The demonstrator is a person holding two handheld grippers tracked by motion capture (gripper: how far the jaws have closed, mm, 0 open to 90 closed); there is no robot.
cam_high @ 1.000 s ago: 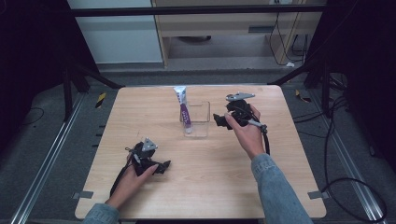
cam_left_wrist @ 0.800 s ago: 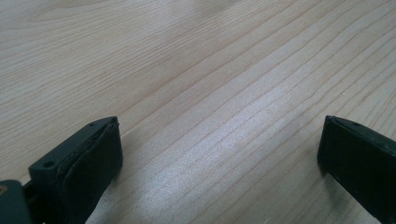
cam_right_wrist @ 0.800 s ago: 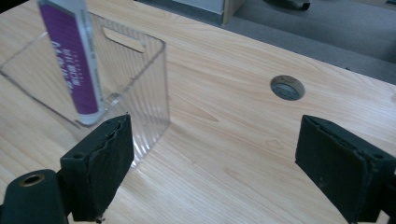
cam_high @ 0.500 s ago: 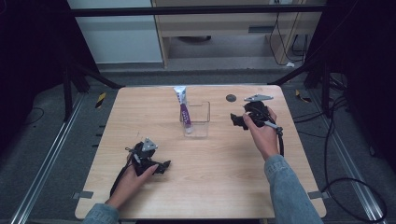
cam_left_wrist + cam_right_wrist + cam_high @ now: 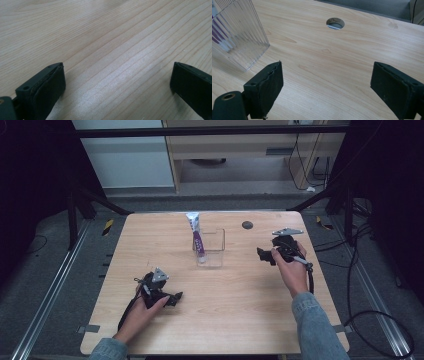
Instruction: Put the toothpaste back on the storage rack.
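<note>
**A:** Since you've got both grippers off the cup point(image 5: 210, 247), here's how it sits: it's a clear ribbed cup standing upright around the middle of the desk point(image 5: 235, 320), a bit toward the far side. The tube point(image 5: 196, 238) is inside it, leaning, white with purple print, with its top poking out past the rim toward the far left.

**B:** And where's your right gripper point(image 5: 265, 255) in all this?

**A:** It's to the right of the cup, well apart from it, jaws pointing left toward the cup. In the right gripper view your jaws are spread wide with nothing but bare wood between them, and the cup corner point(image 5: 238, 37) shows at the upper left, just past the left jaw. The round hole point(image 5: 335, 23) in the desk is straight ahead, farther off.

**B:** Left one?

**A:** Your left gripper point(image 5: 172, 298) is down on the near left part of the desk, well away from the cup, your hand point(image 5: 142, 312) wrapped round it. The jaws look to be right at the wood, though I can't tell if they actually touch it. The left gripper view has those jaws wide apart too, just wood grain between them. So neither one is holding anything.
</note>
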